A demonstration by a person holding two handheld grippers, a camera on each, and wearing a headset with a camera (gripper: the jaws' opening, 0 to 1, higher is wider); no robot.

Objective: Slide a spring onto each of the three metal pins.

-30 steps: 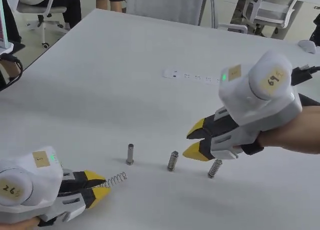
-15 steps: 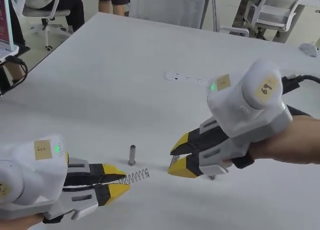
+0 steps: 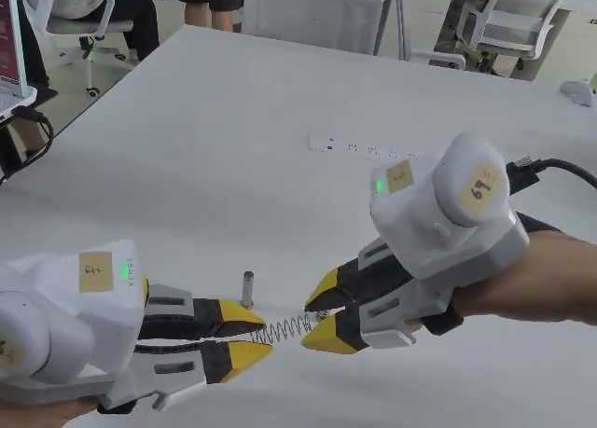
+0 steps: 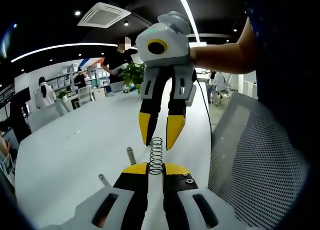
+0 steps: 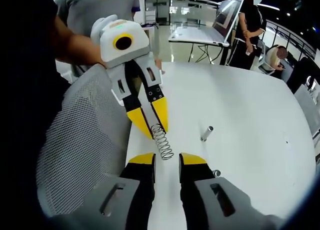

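Steel spring (image 3: 284, 328) is pinched at one end in my left gripper (image 3: 256, 339), whose jaws are clamped on it, and it sticks out roughly level above the white surface (image 3: 233, 148). Its free end reaches in between the jaws of my right gripper (image 3: 315, 314), which stand apart; I cannot tell whether they touch the coil. A bare metal pin (image 3: 247, 288) stands upright on the surface just behind the spring.
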